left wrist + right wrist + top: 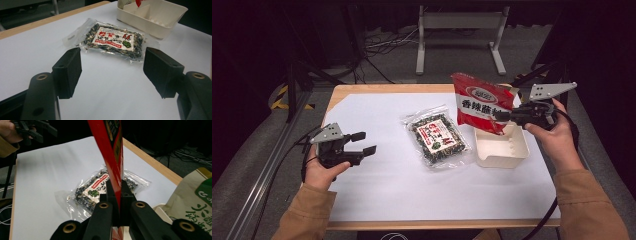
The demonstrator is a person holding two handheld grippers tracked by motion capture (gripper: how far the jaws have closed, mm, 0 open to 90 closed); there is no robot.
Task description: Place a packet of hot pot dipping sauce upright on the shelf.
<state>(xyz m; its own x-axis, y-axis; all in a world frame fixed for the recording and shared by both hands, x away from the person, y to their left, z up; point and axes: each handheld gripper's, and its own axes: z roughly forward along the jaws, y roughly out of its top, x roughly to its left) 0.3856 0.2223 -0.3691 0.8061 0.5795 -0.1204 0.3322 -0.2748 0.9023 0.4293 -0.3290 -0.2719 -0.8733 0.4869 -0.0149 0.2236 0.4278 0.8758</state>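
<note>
A red snack bag (479,102) hangs upright over the far end of the white tray (502,150). My right gripper (502,116) is shut on the bag's right edge. In the right gripper view the red bag (112,150) stands edge-on between the closed jaws of that gripper (117,186). A clear packet of dark dried food (438,136) with a red and white label lies flat on the white sheet, left of the tray. My left gripper (364,142) is at the table's left, open and holding nothing. Through its jaws (112,72) the packet (112,40) lies a short way ahead.
A tan bag with a green label (197,200) stands at the tray's far side. The white tray (160,15) has inner dividers. The white sheet (377,185) covers most of the wooden table. A metal frame (459,30) stands on the floor beyond.
</note>
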